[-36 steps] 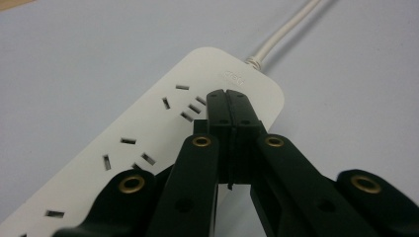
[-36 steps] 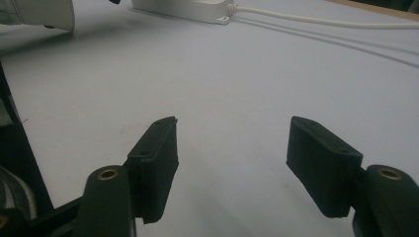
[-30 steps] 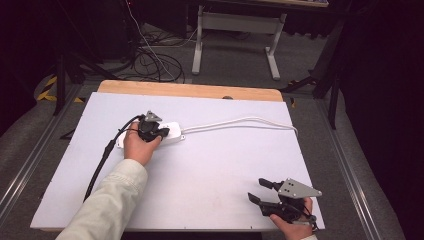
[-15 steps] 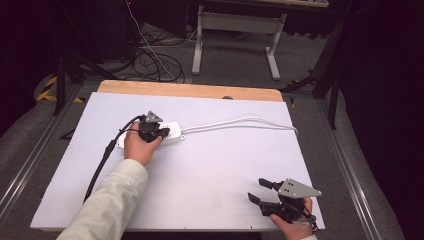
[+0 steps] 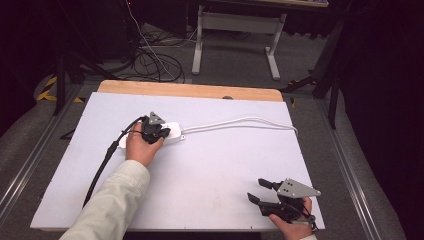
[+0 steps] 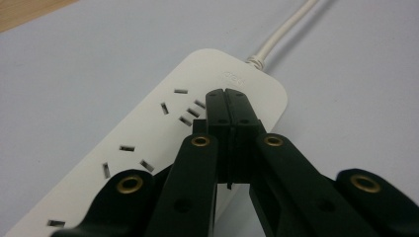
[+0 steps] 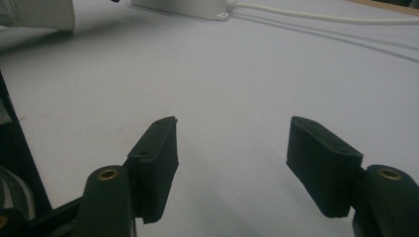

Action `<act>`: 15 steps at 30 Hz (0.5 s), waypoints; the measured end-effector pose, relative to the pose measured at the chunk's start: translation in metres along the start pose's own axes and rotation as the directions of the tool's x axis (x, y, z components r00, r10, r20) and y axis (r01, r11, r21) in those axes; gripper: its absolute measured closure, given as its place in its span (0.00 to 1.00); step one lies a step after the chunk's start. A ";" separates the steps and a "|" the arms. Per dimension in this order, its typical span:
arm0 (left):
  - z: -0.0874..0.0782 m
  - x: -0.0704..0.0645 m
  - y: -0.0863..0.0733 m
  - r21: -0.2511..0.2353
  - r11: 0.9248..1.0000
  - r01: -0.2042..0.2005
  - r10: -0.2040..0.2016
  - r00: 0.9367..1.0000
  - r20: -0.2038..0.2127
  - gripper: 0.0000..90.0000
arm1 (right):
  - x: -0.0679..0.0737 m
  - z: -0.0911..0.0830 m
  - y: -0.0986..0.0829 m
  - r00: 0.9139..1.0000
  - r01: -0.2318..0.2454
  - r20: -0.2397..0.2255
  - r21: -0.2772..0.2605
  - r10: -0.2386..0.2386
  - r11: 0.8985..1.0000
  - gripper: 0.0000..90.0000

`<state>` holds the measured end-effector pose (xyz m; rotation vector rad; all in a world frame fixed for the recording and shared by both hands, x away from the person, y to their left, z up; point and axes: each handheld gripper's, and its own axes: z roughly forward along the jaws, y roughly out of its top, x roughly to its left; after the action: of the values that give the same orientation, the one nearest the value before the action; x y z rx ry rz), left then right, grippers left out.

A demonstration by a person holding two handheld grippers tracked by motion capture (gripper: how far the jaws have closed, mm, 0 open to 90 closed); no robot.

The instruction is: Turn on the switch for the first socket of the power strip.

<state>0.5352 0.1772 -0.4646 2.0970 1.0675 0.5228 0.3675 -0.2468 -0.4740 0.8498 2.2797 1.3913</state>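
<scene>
Left gripper [image 6: 228, 94], jaws pressed together, rests on the power strip [image 6: 148, 143] near the table's [image 5: 210, 200] far-left corner, right gripper [image 7: 232, 148] spread empty; likely light, rigid, slick plastic, best pinched across its long sides.

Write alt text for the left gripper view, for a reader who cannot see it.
The left tongs, jaws shut together, press their tips on the top face of a white power strip near its cord end. The strip lies on a pale table, and its white cord runs off toward the top right.
</scene>
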 end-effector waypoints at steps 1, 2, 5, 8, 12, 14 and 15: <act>0.000 0.000 0.000 0.000 1.000 0.002 -0.002 1.000 0.001 1.00 | 0.000 0.000 0.000 1.000 -0.001 0.000 0.000 0.001 1.000 0.41; 0.000 0.000 0.000 0.000 1.000 0.004 -0.004 1.000 0.002 1.00 | 0.000 0.000 0.000 1.000 -0.001 0.000 0.000 0.001 1.000 0.41; 0.000 -0.001 0.000 0.003 1.000 -0.012 0.013 1.000 -0.012 1.00 | 0.000 0.000 0.000 1.000 0.000 0.000 0.001 0.000 1.000 0.41; 0.000 -0.003 0.001 0.012 0.999 -0.037 0.037 0.999 -0.027 1.00 | 0.000 0.000 0.000 1.000 0.000 0.000 0.001 0.000 1.000 0.41; 0.001 -0.002 0.001 0.010 1.000 -0.022 0.022 1.000 -0.018 1.00 | 0.000 0.000 0.000 1.000 -0.001 0.000 0.002 0.001 1.000 0.41; 0.001 -0.002 0.002 0.014 1.000 -0.024 0.024 0.999 -0.021 1.00 | 0.000 0.000 0.000 1.000 -0.002 0.000 0.001 0.002 1.000 0.41; 0.001 -0.003 0.002 0.016 0.999 -0.030 0.031 0.999 -0.023 1.00 | 0.000 0.000 0.000 1.000 -0.002 0.000 0.002 0.002 1.000 0.41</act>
<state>0.5352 0.1735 -0.4641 2.1287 1.0574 0.5563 0.3676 -0.2471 -0.4742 0.8527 2.2810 1.3904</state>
